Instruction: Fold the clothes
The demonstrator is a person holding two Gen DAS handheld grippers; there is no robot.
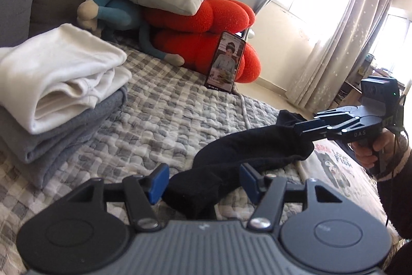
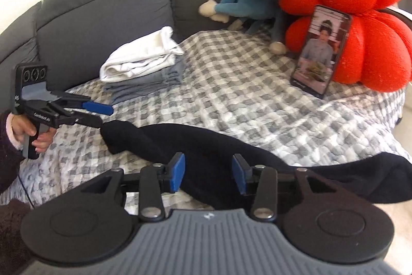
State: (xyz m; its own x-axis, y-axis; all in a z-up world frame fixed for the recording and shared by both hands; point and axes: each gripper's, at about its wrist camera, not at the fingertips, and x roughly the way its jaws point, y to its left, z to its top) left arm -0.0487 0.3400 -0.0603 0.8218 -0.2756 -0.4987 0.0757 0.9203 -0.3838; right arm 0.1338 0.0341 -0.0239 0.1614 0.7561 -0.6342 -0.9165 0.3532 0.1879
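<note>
Risk 1: snagging. The black garment [image 2: 206,146] lies as a long, partly rolled strip on the checked bed cover [image 2: 231,84], and each of its 2 ends sits between the spread jaws of a gripper. If either tool is drawn back with fabric against a blue pad, the strip would probably be dragged and lose its shape.

Risk 2: unrolling. With nothing gripping it, the thicker near end in the left wrist view appears free to spring loose.

Risk 3: collision. The stack of folded clothes [image 1: 59,84], white on grey, stands near the left gripper [image 1: 203,182]; a wide sweep toward it could topple it. The phone [image 1: 225,61] propped against the red cushion [image 1: 221,25] stands well apart.

Gripper state: both are released. The left gripper's pads stand either side of the cloth end without pressing on it. The right gripper [image 2: 208,173] likewise straddles the cloth with a visible gap at each pad.

Pose: each tool is held by its pistol handle in a hand, the left hand [image 2: 28,132] and the right hand [image 1: 373,148], and both point downward at a shallow slope, roughly facing each other along the strip.
</note>
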